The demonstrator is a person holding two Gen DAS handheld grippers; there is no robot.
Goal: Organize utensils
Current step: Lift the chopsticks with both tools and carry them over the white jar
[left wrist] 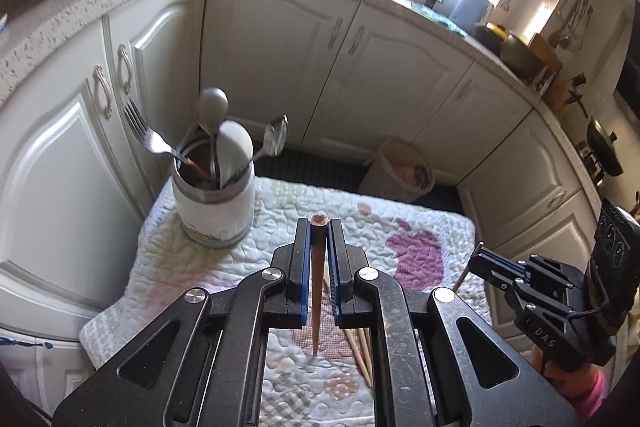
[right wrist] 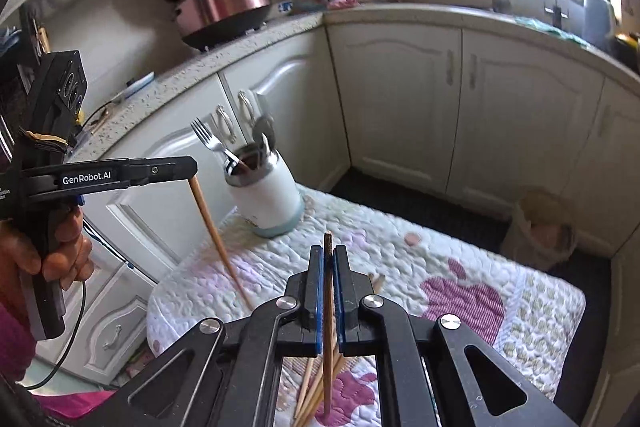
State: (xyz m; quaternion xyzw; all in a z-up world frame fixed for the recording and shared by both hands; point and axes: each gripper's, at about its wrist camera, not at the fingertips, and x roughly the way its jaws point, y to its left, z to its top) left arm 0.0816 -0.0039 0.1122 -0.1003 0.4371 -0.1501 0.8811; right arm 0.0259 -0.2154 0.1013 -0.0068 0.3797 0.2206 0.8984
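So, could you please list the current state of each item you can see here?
left gripper: shut on a chopstick, held steeply, tip on the quilt
right gripper: shut on another chopstick, near upright
utensil cup: upright, holding fork and spoons
loose chopsticks: lying flat on the quilt
rice cooker: lid open

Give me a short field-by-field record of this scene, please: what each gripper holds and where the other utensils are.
left gripper: shut on a chopstick, held upright
right gripper: shut on another chopstick, also upright
utensil holder: white, standing on the quilted mat; holds a fork and spoons
loose chopsticks: lying on the mat
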